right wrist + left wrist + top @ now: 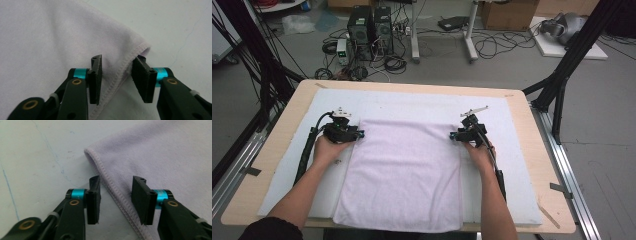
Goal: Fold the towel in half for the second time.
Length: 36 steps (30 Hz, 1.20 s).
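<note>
A pale lilac towel [402,170] lies flat on a white mat [412,102], reaching from the table's middle to its near edge. My left gripper [359,134] is down at the towel's far left corner. In the left gripper view the stitched hem of the towel [162,157] runs between the jaws of the left gripper [116,187], which stand apart with a gap on each side. My right gripper [453,135] is at the far right corner. There the hem of the towel [50,37] also lies between the spread jaws of the right gripper [117,66].
The wooden table [307,85] shows as a border around the mat. Bare mat [37,157] lies outside the towel's left edge, and more mat [180,22] beyond its right corner. Computers and cables [372,30] sit on the floor behind the table, with black frame legs [562,75] at the right.
</note>
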Motion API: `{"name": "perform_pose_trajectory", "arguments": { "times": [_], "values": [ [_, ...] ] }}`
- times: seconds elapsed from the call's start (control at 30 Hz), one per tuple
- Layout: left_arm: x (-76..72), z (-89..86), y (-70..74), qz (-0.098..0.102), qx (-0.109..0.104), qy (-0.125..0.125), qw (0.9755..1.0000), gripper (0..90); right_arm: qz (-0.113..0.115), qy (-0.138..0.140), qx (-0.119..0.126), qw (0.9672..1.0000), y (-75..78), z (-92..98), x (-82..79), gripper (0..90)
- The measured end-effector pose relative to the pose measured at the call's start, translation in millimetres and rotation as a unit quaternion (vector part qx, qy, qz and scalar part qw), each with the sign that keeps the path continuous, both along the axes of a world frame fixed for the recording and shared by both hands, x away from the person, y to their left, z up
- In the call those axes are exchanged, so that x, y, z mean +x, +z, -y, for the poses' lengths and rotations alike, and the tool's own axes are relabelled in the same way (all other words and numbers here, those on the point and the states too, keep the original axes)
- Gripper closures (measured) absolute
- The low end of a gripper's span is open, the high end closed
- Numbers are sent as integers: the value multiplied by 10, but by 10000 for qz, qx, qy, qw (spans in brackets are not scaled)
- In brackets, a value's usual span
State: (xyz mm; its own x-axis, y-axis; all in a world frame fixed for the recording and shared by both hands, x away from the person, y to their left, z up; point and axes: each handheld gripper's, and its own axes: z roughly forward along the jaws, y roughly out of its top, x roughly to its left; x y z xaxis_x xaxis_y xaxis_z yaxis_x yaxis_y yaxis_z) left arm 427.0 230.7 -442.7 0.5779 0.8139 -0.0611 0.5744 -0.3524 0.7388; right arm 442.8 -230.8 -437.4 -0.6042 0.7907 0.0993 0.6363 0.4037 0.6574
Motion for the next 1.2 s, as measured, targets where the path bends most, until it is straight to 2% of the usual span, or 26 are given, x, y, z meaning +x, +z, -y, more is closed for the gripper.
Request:
{"name": "perform_pose_trajectory", "arguments": {
  "times": [0.1,0.17,0.27,0.37,0.47,0.57,0.7,0.73,0.93,1.07,1.2],
  "values": [
    [0,4,0,-21,-30,16,10000,645,-55,51,87,9999,0,-3,0,705],
    [-3,15,0,-58,-95,-75,9999,715,-159,186,209,9995,0,-7,3,812],
    [-4,24,-1,-112,-176,-132,9997,814,-196,168,222,9994,2,-22,-4,825],
    [7,5,-8,-205,-338,-68,9992,835,-288,154,369,9988,-6,1,10,844],
    [16,-23,-6,-238,-410,-78,9988,845,-336,165,452,9983,-6,23,19,852],
    [15,-75,22,-240,-537,-20,9983,849,-389,174,689,9967,17,78,15,854],
    [-11,-104,95,-143,-689,-26,9975,850,-289,244,940,9948,104,146,-18,854],
    [-20,-103,112,-109,-705,-34,9974,850,-321,253,958,9946,130,148,-32,853],
    [-109,-152,273,151,-957,-163,9952,850,-149,468,997,9938,291,149,-111,853],
    [-221,-187,398,324,-949,-352,9943,850,-49,586,1104,9921,411,182,-204,852],
    [-390,-213,486,544,-933,-497,9929,850,98,746,1147,9905,518,200,-371,852]
  ]
}}
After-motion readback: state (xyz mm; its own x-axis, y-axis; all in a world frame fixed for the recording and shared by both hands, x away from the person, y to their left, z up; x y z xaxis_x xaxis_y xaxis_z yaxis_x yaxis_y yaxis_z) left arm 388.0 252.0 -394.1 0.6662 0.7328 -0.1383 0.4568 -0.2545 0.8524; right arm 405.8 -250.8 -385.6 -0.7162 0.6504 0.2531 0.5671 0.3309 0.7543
